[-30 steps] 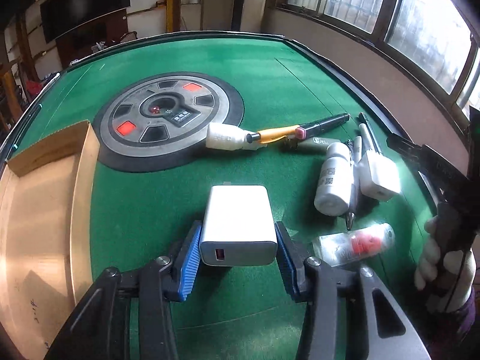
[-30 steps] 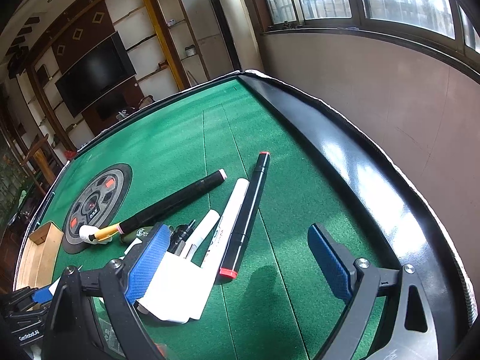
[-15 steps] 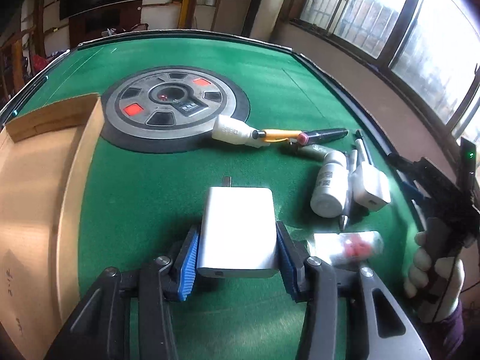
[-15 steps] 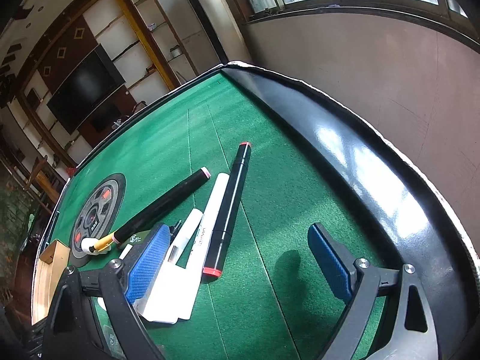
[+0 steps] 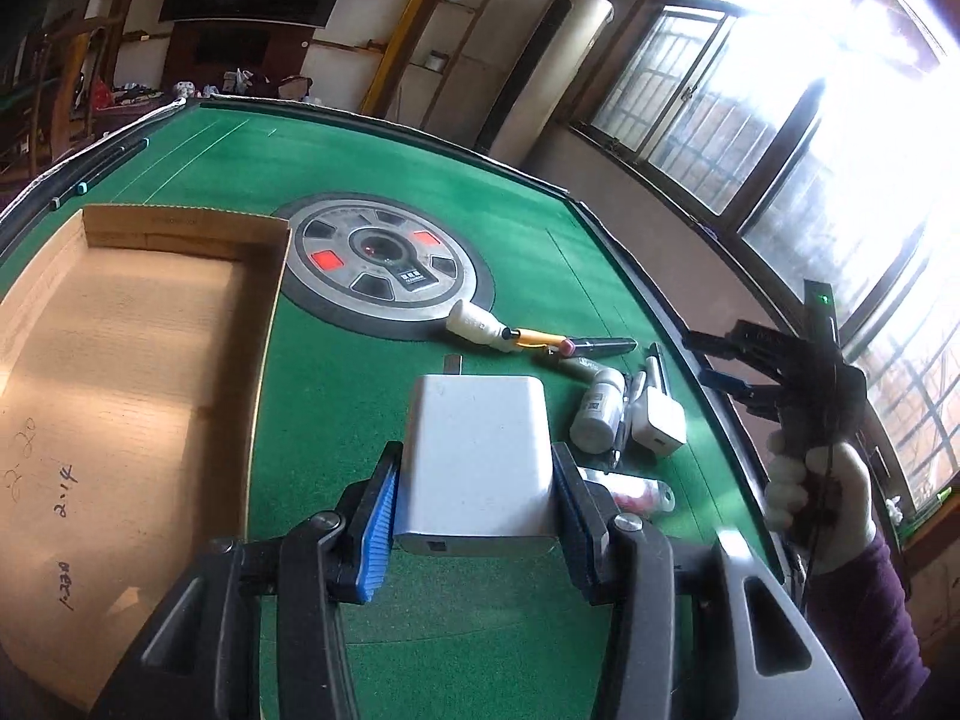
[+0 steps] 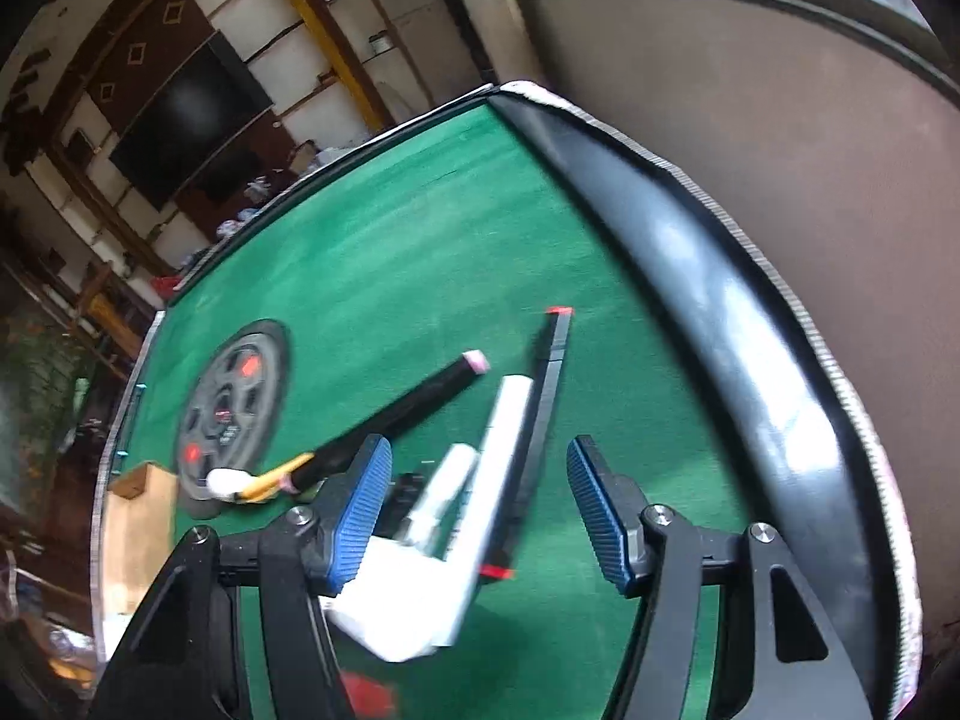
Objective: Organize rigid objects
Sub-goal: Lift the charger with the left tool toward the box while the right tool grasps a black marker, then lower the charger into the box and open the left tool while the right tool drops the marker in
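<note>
My left gripper is shut on a white charger block and holds it above the green table, just right of the open cardboard box. My right gripper hangs over a bundle of pens with its jaws closing. A white pen and a black marker with red ends lie below, between the pads, and neither pad touches them. The left wrist view shows the right gripper in a gloved hand at the table's right rim.
A white bottle, a small white charger, a clear tube with red inside, a pink-capped black marker and an orange pen lie right of centre. A round grey disc sits mid-table. A black raised rim edges the table.
The left gripper rose and swung left with the charger, bringing the box closer. The right gripper's jaws narrowed from wide open as it shifted over the pens.
</note>
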Demonstrator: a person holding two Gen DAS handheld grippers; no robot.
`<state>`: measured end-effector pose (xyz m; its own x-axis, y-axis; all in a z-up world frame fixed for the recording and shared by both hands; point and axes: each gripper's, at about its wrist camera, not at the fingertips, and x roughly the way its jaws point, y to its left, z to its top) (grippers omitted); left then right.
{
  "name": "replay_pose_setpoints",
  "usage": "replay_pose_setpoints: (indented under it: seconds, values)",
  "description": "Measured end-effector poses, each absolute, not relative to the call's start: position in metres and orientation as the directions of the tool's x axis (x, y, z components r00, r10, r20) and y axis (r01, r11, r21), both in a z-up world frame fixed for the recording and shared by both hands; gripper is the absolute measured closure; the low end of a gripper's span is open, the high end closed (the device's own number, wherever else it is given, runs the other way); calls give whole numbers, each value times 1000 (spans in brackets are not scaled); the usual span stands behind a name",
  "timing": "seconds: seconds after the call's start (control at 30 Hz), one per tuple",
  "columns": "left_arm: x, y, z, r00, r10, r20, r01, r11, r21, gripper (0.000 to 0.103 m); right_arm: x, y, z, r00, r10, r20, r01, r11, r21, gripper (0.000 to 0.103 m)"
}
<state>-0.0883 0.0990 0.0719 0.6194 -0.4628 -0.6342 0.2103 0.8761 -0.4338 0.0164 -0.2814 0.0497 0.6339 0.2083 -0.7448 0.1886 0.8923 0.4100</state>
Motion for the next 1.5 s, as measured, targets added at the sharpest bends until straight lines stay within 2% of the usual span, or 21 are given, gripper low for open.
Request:
replay_pose_setpoints:
  seconds: [0.1, 0.37, 0.4, 0.43, 0.47, 0.57, 0.63, 0.93, 1.07, 1.3, 1.5]
  values:
    - [-88, 105, 71, 622, -463, -632, 205, 875, -439, 54, 46, -253, 48, 571, 307, -761, 153, 872, 466, 42]
    - [-93, 121, 72, 650, -439, -621, 197, 886, -420, 54, 109, -219, 18, 440, 248, -863, 323, 853, 409, 44]
    - [-92, 124, 71, 650, -438, -620, 194, 885, -423, 54, 113, -217, 15, 433, 224, -873, 344, 855, 389, 52]
    - [-92, 126, 70, 650, -440, -619, 190, 883, -429, 54, 114, -214, 12, 427, 206, -880, 359, 855, 374, 67]
    - [-91, 129, 70, 651, -442, -617, 186, 881, -434, 54, 115, -213, 8, 423, 197, -885, 370, 854, 367, 76]
    - [-90, 136, 68, 653, -441, -615, 175, 879, -444, 54, 107, -218, 5, 457, 206, -865, 369, 841, 396, 78]
    - [-90, 140, 67, 652, -445, -614, 168, 874, -455, 54, 100, -223, 8, 482, 220, -848, 363, 831, 422, 87]
    - [-97, 154, 77, 677, -429, -598, 144, 874, -464, 54, 63, -229, 52, 576, 287, -765, 221, 847, 484, 89]
    - [-87, 170, 79, 669, -408, -621, 104, 879, -465, 54, 49, -214, 64, 568, 381, -729, 152, 822, 548, 89]
    - [-35, 205, 69, 642, -324, -695, -3, 905, -426, 54, 40, -116, 74, 464, 553, -692, -22, 788, 615, 89]
    - [22, 236, 42, 594, -326, -736, -90, 882, -463, 54, 49, -17, 62, 355, 609, -709, -97, 778, 620, 89]
